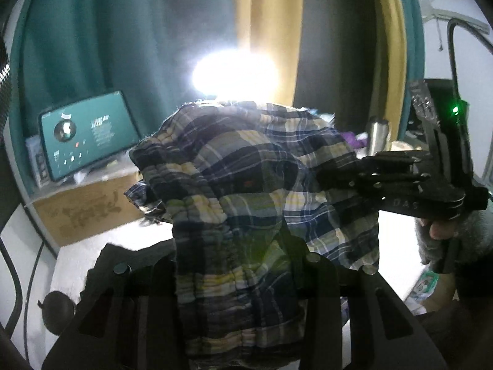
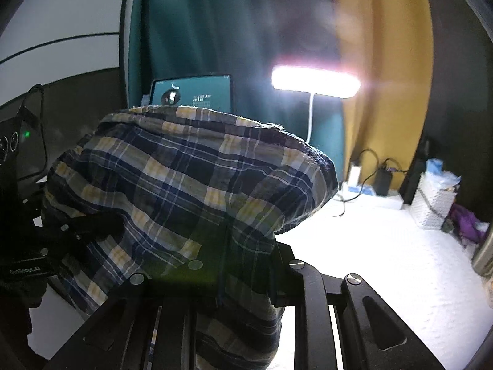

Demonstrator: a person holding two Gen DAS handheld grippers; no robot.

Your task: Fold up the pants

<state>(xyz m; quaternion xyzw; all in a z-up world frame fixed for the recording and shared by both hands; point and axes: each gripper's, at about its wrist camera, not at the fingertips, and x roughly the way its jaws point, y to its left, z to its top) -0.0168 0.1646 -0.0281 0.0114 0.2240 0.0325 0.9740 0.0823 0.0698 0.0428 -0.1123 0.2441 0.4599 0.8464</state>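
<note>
The table (image 2: 385, 262) has a white, slightly textured top, bright under the lamp. At its far edge in the right wrist view lies a white power strip (image 2: 374, 195) with a black adapter (image 2: 383, 178) plugged in, and its cables run over the surface. To the right stands a white woven basket (image 2: 433, 205), and just beside it lies a purple cloth (image 2: 466, 223). In the left wrist view, a cardboard box (image 1: 89, 209) sits at the far left (its print is not readable), and a steel bottle (image 1: 377, 135) stands far right.
</note>
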